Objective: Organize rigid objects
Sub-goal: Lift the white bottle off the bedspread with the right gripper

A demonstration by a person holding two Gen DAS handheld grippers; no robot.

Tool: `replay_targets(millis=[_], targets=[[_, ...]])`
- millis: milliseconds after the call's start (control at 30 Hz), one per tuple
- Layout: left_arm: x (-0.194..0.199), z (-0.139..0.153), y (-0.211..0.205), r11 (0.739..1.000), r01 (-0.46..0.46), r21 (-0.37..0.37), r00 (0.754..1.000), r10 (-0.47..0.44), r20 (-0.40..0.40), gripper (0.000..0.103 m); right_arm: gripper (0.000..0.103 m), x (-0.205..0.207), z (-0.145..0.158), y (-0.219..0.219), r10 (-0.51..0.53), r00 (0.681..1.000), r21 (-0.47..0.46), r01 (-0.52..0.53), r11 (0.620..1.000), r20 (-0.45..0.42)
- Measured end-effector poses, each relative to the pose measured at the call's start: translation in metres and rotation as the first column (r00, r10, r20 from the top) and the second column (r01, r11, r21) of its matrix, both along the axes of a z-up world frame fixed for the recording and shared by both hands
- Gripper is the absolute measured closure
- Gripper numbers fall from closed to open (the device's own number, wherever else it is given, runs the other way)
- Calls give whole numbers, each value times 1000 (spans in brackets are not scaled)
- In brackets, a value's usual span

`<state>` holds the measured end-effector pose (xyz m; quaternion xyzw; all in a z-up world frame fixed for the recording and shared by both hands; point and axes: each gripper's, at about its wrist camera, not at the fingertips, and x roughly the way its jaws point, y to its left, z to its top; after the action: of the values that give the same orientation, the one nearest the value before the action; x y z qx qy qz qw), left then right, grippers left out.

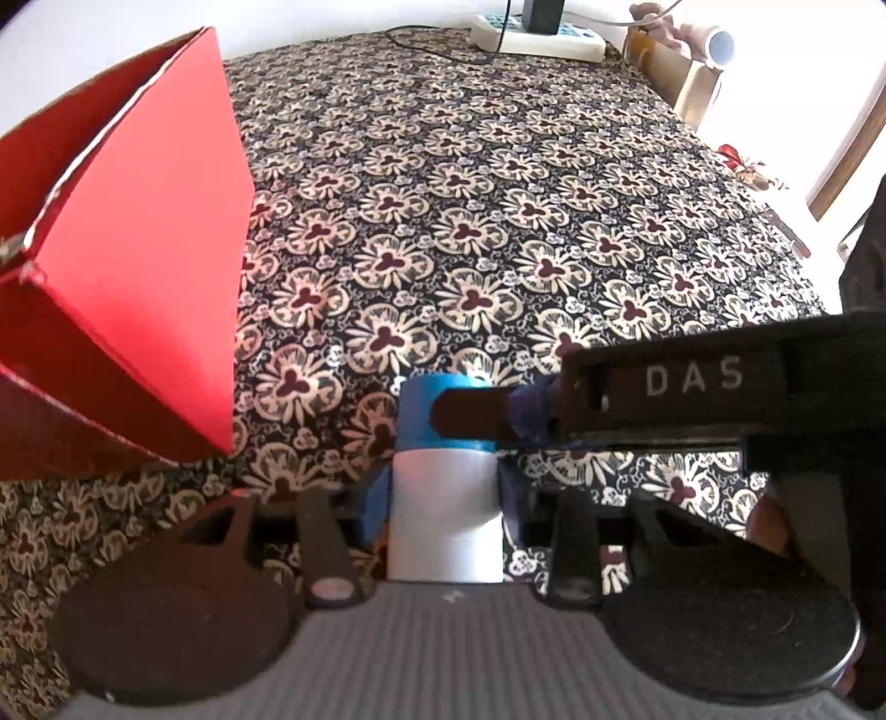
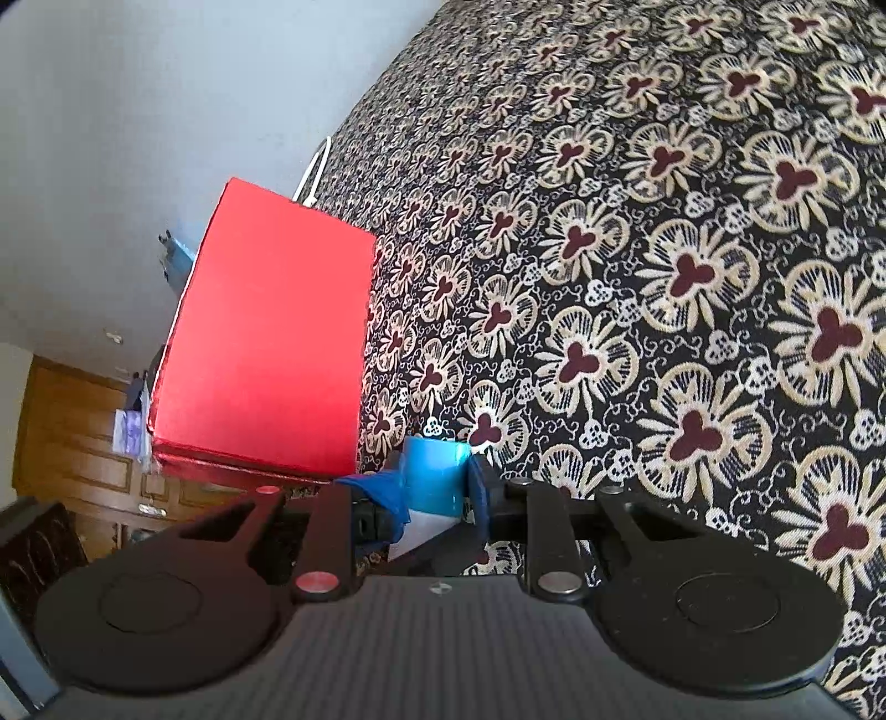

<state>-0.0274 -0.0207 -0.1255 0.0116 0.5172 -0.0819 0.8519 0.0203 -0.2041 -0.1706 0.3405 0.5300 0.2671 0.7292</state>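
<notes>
Left gripper [image 1: 443, 498]: jaws narrowed onto the white body of the bottle, blue-taped fingers [image 1: 372, 501] pressed to either side.
Right gripper [image 2: 434, 487]: reached in from the right side; jaws narrowed on the blue cap [image 2: 434, 462], blue-wrapped fingers [image 2: 480, 487] against it. Its black arm, lettered "DAS", crossed the left wrist view.
Bottle [image 1: 446, 515]: white cylinder with blue cap [image 1: 418, 410], gripped by both tools at once, body by the left, cap by the right; whether it touched the cloth could not be told.
Red box [image 1: 149, 266]: open cardboard, just beside the bottle, toward the left edge of the table.
Tablecloth [image 1: 498, 221]: dark floral print, covering the table.
Power strip [image 1: 537, 36]: white, at the far edge, cables attached.
</notes>
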Motion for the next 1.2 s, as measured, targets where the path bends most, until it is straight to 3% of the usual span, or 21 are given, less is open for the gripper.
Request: replay_targets(millis=[167, 267, 500, 567, 767, 1200], targets=[[-3, 0, -1, 1000, 1, 11, 1000, -1, 8, 65, 98, 1, -1, -3, -1, 1000, 3, 1, 1000, -5], [-4, 0, 0, 1000, 2, 10, 1000, -2, 2, 49, 98, 1, 0, -2, 7, 1000, -3, -7, 1000, -1], [-11, 2, 9, 1000, -3, 2, 1000, 3, -13, 43, 94, 1, 5, -1, 38, 999, -16, -38, 999, 1], [-15, 3, 14, 1000, -8, 1, 1000, 8, -13, 44, 94, -1, 5, 3, 54, 999, -17, -54, 998, 4], [-18, 1, 14, 1000, 3, -18, 1000, -4, -16, 65, 94, -8, 4, 16, 63, 998, -7, -62, 998, 15], [-19, 3, 23, 996, -11, -86, 1000, 8, -29, 66, 91, -11, -6, 9, 70, 996, 69, -66, 995, -51]])
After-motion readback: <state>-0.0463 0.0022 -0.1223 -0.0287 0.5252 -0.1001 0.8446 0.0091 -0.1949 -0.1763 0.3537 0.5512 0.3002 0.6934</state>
